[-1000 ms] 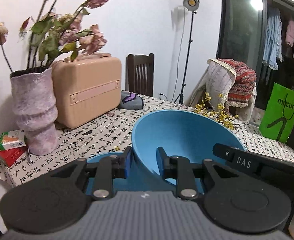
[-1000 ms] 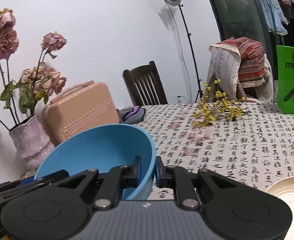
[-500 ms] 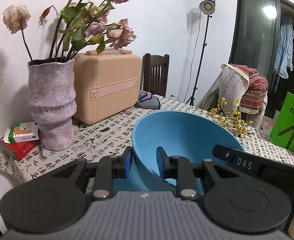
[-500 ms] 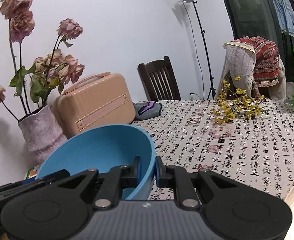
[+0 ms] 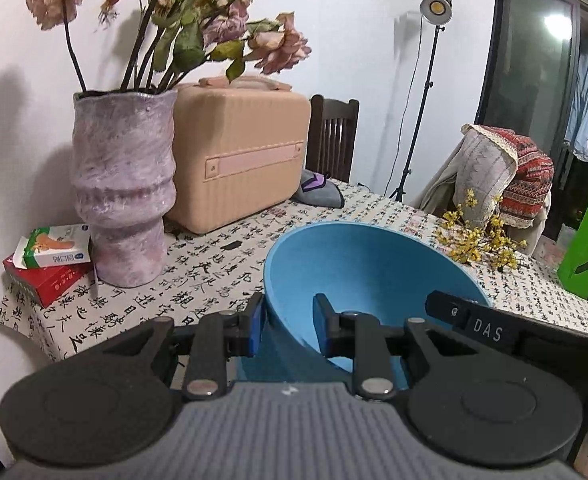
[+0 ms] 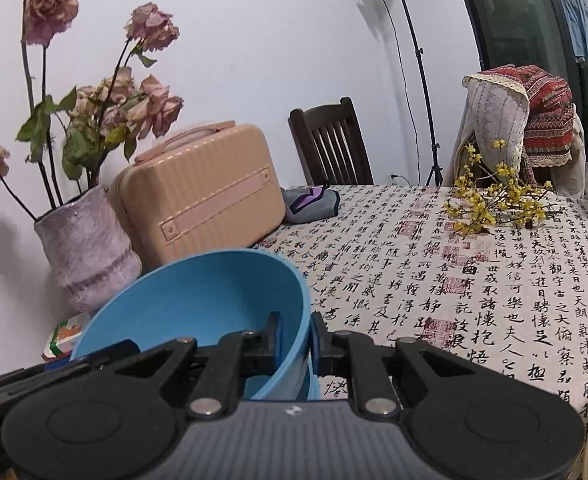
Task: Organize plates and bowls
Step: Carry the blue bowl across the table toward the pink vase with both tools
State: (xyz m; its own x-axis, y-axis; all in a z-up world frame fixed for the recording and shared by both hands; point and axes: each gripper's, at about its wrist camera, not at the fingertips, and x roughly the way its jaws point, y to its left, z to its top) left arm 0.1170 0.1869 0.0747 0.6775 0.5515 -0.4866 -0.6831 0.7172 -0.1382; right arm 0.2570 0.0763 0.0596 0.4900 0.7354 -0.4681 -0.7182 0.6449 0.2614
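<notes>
Both grippers (image 5: 287,330) (image 6: 296,340) pinch the smooth round blue bowl (image 5: 366,268).

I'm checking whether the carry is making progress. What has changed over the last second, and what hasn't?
The round blue bowl, gripped on opposite rim walls by the left gripper and right gripper, has travelled towards the mottled purple vase and peach case, which loom larger. Both grips and the bowl's tilt are unchanged.

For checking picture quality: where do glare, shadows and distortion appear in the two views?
Left wrist view: the lamp glares, the vase throws a shadow on the wall, the window frame curves. Right wrist view: lamp glare again, soft flower shadows, edges bend; the bowl is sharp.
</notes>
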